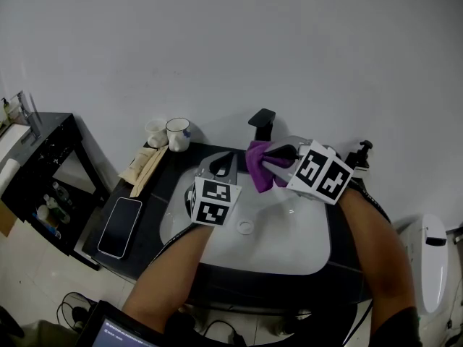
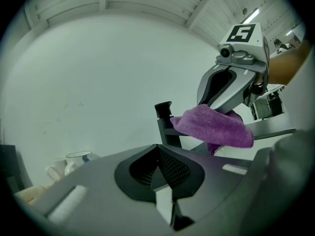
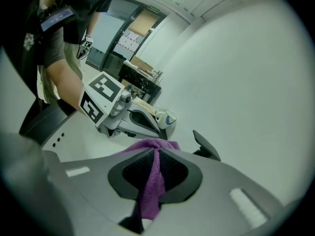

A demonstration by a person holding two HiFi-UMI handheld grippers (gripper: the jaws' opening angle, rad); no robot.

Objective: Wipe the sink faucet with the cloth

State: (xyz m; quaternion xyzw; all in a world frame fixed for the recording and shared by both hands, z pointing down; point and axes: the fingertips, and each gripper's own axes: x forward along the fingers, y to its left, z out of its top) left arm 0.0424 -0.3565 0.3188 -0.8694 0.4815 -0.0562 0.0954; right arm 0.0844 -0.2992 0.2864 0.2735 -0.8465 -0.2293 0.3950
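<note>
Right tongs: my right tongs (image 1: 269, 155) (image 3: 155, 154) are pinched tight on the purple cloth (image 1: 258, 168) (image 2: 211, 124) (image 3: 150, 186), and a strip of it runs down between the jaws.
Left tongs: my left tongs (image 1: 226, 163) (image 2: 160, 167) are pressed together with nothing between them. They point toward the wall, just left of the cloth.
Cloth: it hangs bunched from my right tongs over the back of the sink (image 1: 289, 255), right at the faucet.
Faucet: the black faucet (image 1: 262, 121) (image 2: 165, 122) (image 3: 205, 146) stands at the back edge of the sink. From my left tongs the cloth covers its spout, but I cannot tell whether they touch.
Counter: a dark counter (image 1: 148, 194) lies to the left of the sink.
Phone: a phone (image 1: 119, 226) lies flat on the counter, screen dark.
Mugs: two white mugs (image 1: 178, 134) stand by the wall.
Pump bottle: a black pump bottle (image 1: 362, 154) sits behind my right tongs.
</note>
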